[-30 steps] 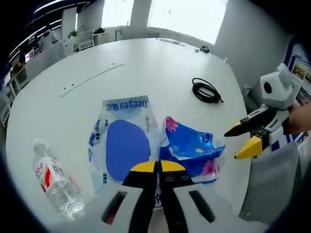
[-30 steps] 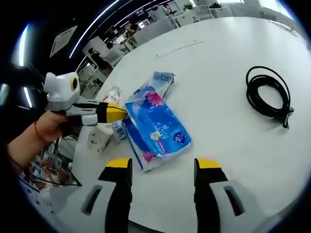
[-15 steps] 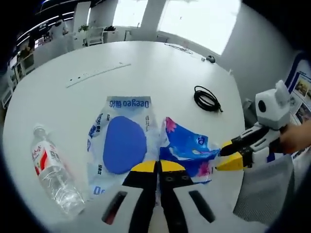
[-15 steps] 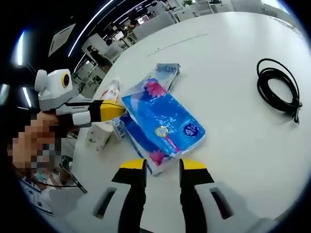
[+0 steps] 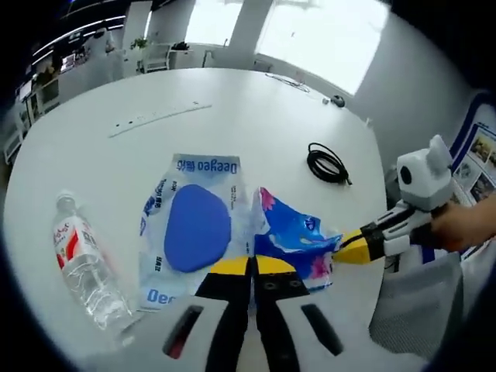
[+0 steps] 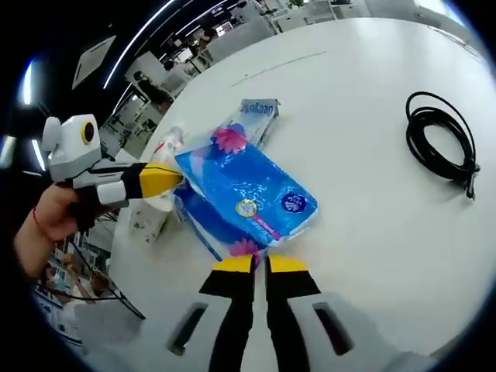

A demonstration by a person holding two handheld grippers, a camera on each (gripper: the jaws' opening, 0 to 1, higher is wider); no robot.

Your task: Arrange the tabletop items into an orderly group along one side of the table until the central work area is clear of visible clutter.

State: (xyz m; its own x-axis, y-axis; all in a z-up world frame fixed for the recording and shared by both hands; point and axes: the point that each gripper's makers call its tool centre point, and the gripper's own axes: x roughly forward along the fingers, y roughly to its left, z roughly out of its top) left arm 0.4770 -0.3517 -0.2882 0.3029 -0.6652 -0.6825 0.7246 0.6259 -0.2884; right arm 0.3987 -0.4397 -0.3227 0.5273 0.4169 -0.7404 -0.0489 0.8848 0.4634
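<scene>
On the white table, the blue tissue pack lay near the edge with both grippers pinching it. The right gripper had its jaws closed on the pack's near corner; in the left gripper view it reached in from the right. The left gripper was clamped on the pack's opposite edge. A flat Deeyeo bag lay touching the pack, a water bottle beside that, and a coiled black cable well apart.
</scene>
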